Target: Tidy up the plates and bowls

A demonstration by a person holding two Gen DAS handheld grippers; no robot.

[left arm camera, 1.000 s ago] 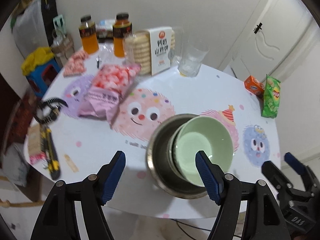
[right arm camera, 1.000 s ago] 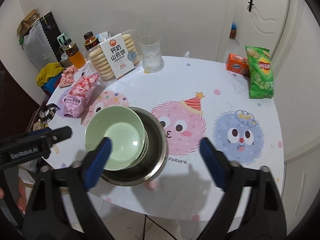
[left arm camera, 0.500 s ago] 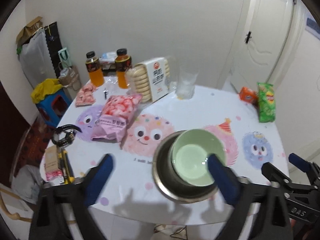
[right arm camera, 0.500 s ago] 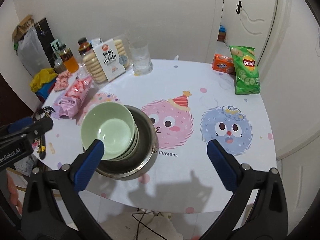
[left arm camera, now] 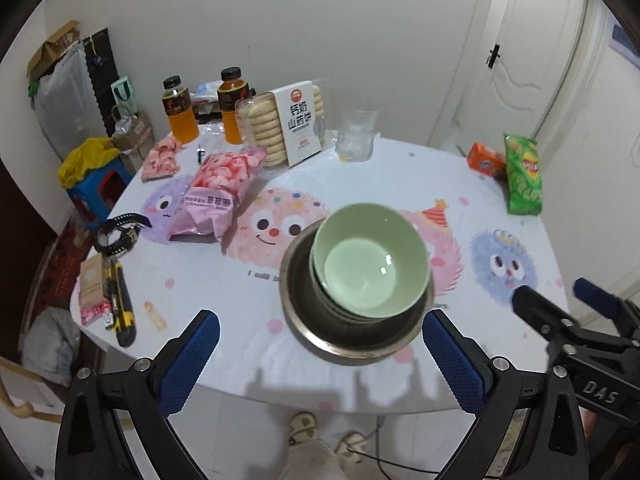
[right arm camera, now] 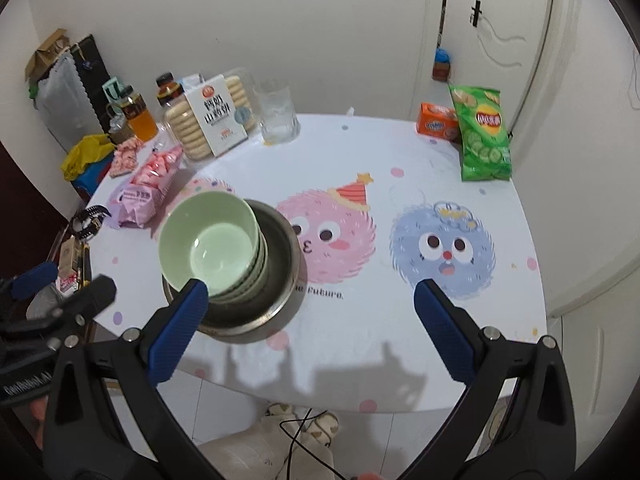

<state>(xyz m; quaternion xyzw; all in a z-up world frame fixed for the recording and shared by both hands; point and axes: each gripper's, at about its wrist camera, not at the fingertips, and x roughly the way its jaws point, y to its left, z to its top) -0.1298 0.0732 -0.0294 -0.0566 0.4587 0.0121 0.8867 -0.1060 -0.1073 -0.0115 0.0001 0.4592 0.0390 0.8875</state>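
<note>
A stack of green bowls (left arm camera: 370, 262) sits nested inside a metal bowl (left arm camera: 352, 340) near the front edge of the round tabletop (left arm camera: 460, 184). My left gripper (left arm camera: 320, 354) and right gripper (right arm camera: 310, 324) hover above, jaws wide apart, holding nothing.

Left tongs (left arm camera: 320, 340), right tongs (right arm camera: 310, 304) spread wide, empty.

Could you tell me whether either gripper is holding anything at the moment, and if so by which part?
Nothing is held: the left gripper and right gripper are both open, clear of the green bowls.
</note>
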